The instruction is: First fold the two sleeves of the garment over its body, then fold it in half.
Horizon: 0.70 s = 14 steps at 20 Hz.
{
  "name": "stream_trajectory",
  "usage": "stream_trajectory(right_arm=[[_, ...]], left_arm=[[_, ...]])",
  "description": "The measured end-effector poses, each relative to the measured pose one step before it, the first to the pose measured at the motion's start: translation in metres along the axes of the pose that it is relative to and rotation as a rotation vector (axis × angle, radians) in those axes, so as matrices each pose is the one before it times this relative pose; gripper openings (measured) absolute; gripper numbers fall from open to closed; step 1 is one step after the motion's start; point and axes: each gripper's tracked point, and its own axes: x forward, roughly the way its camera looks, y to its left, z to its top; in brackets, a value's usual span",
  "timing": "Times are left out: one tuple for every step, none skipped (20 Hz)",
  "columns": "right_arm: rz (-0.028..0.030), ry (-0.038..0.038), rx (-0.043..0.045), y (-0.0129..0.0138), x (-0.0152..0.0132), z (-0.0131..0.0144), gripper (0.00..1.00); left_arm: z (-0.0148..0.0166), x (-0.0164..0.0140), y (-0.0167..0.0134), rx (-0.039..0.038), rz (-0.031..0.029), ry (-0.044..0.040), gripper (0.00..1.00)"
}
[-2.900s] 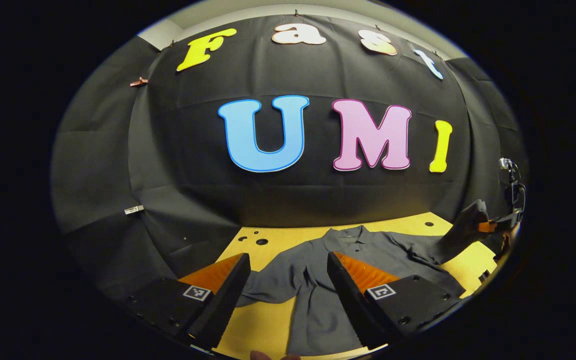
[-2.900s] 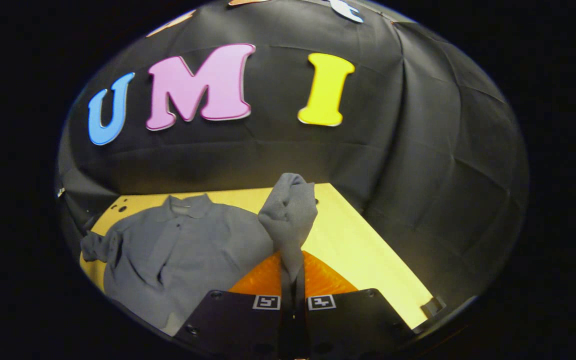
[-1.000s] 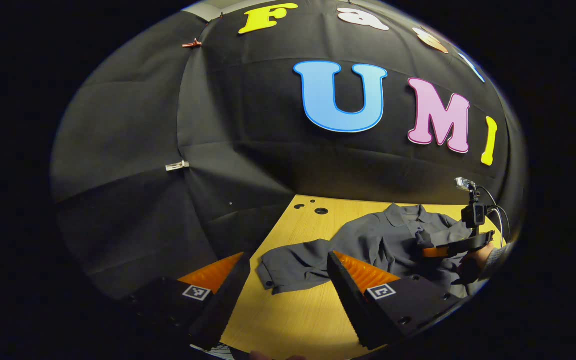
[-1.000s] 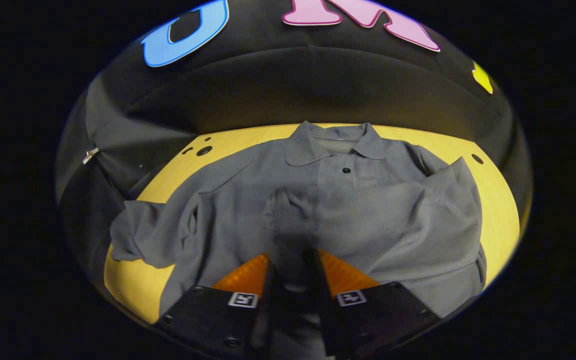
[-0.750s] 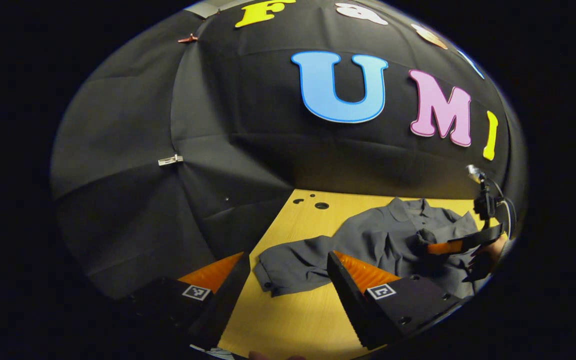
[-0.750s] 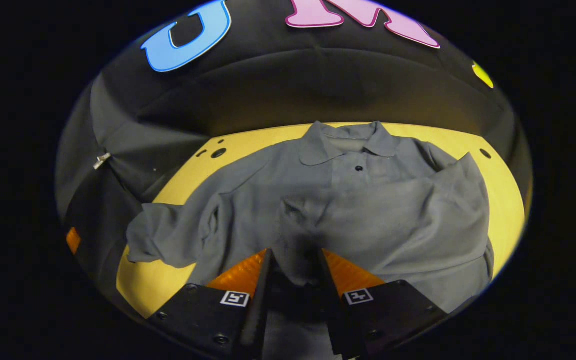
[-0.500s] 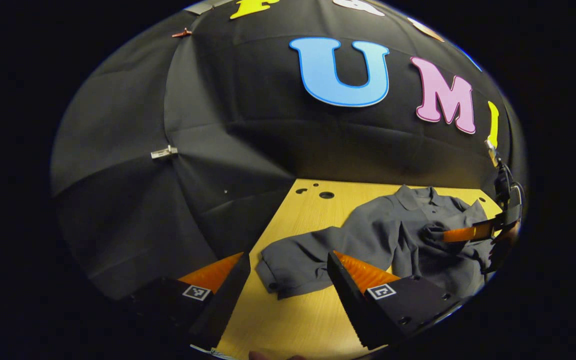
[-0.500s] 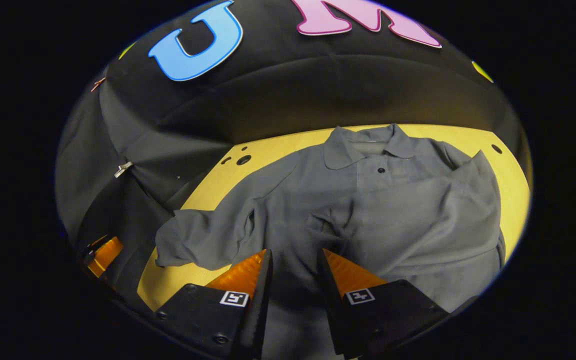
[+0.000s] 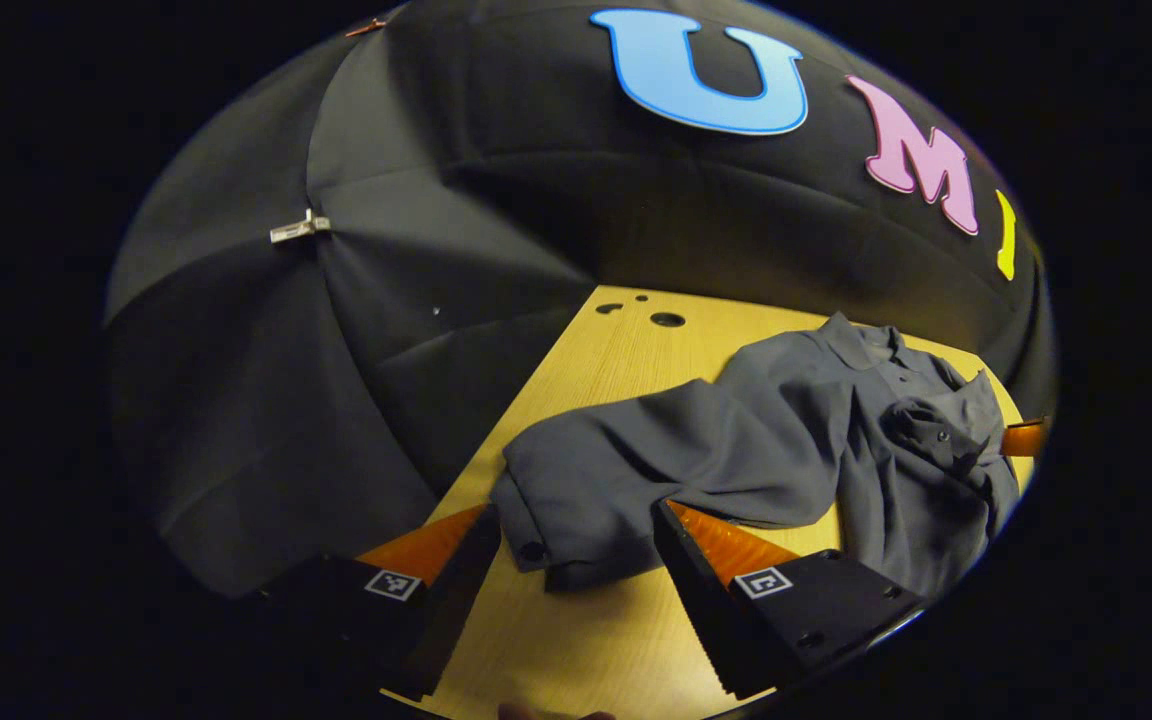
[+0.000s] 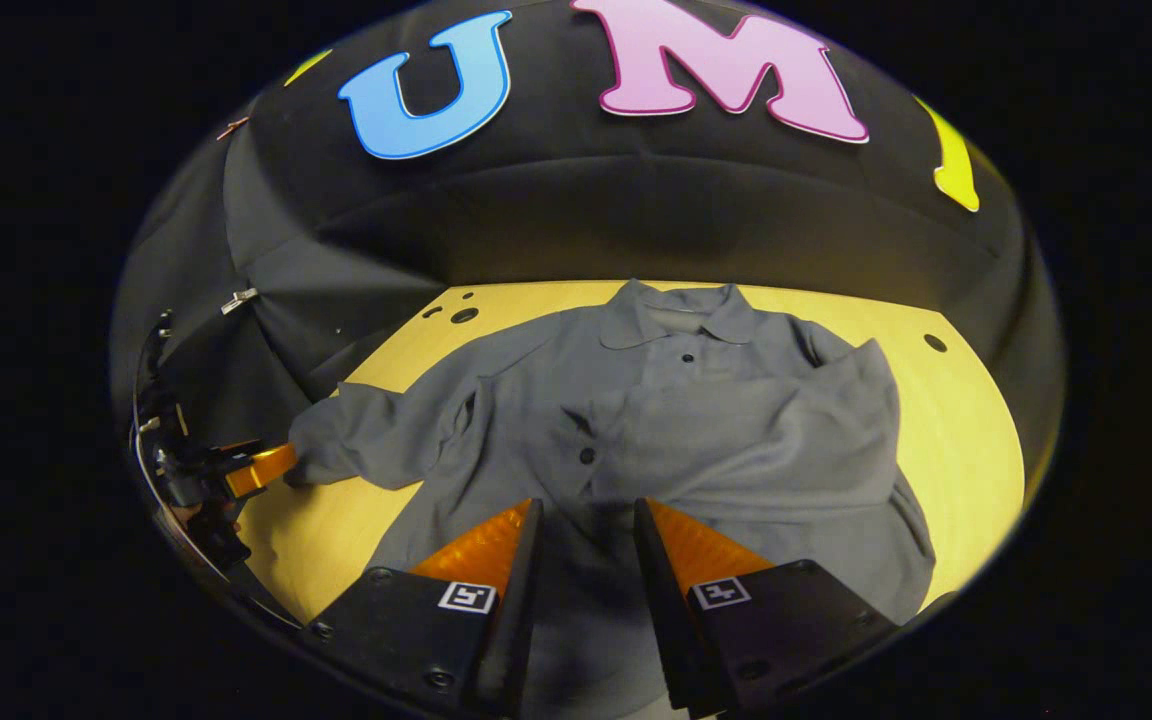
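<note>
A grey collared shirt (image 10: 696,400) lies face up on the wooden table (image 10: 946,420). Its right sleeve (image 10: 786,430) is folded across the body, and the cuff rests near the middle. My right gripper (image 10: 586,510) is open just above the lower body of the shirt and holds nothing. The left sleeve (image 9: 656,450) stretches out sideways on the table (image 9: 616,350). Its cuff (image 9: 546,530) lies between the open fingers of my left gripper (image 9: 573,515). That left gripper (image 10: 256,468) is also seen beside the cuff (image 10: 321,450) in the right gripper view.
Round holes (image 9: 667,319) mark the table's far left corner. The black cloth wall (image 9: 386,330) runs close along the table's left and back edges. Bare wood (image 10: 966,450) lies to the right of the shirt. A metal clip (image 9: 298,230) hangs on the wall.
My right gripper laid the right sleeve over the body, opened and drew back. My left gripper went down and forward until the left cuff lay between its open fingers.
</note>
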Motion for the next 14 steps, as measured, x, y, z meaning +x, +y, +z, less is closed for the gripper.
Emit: stream_trajectory(right_arm=[[-0.00697,-0.00049,-0.00157,-0.00556,-0.00877,-0.00277,0.56],[-0.00748,-0.00198,-0.00008,-0.00583,-0.00807,-0.00171,0.56],[-0.00834,-0.00192,0.00248,-0.00753,-0.0094,-0.00224,0.56],[-0.00848,-0.00204,0.00653,-0.0065,-0.00774,-0.0014,0.56],[-0.0101,-0.00385,0.00592,-0.00726,-0.0071,-0.00101,0.56],[-0.01048,-0.00356,0.00258,-0.00703,-0.00605,-0.00055,0.56],[-0.011,-0.00224,0.00239,-0.00728,-0.00588,-0.00099,0.57],[-0.00701,-0.00112,0.00372,-0.00519,-0.00526,-0.001,0.57],[-0.00603,0.00019,0.00615,-0.00558,-0.00531,-0.00121,0.56],[-0.00434,-0.00089,0.00517,-0.00521,-0.00593,-0.00077,0.57],[-0.00372,-0.00283,0.00602,-0.00587,-0.00744,-0.00057,0.57],[-0.00168,-0.00075,0.00333,-0.00375,-0.00428,-0.00214,0.57],[-0.00444,-0.00113,0.0012,-0.00284,-0.00366,-0.00207,0.57],[-0.00995,-0.00405,-0.00231,-0.00508,-0.00512,-0.00102,0.57]], left_arm=[[-0.0039,0.00714,0.00073,-0.00142,0.0097,0.01545,0.98],[-0.00365,0.00501,0.00359,-0.00195,0.01293,0.01475,0.98],[-0.00186,0.00627,0.00365,-0.00943,0.01083,0.00852,0.98],[-0.00287,0.00555,0.00149,-0.01007,0.00502,0.01676,0.98],[-0.00518,0.00363,0.0017,-0.00549,0.00595,0.01652,0.98],[-0.00466,0.00437,0.00105,-0.00193,0.00564,0.01775,0.98],[-0.00395,0.00305,0.00005,-0.00446,-0.00079,0.01307,0.98],[-0.0031,0.00245,-0.00147,-0.00268,-0.00097,0.01425,0.98],[-0.00201,-0.00077,0.0004,-0.00032,0.00071,0.00903,0.97],[0.00077,0.00233,-0.0009,0.01013,-0.00907,-0.00043,0.98],[-0.00032,-0.00138,-0.00241,0.02145,-0.00987,0.00911,0.94],[-0.00118,0.00144,-0.00777,0.02723,-0.02196,0.01477,0.87],[0.0033,-0.00024,-0.00455,0.03079,-0.02851,0.00966,0.76],[0.00068,0.00069,-0.00535,0.02238,-0.02693,0.01791,0.54]])
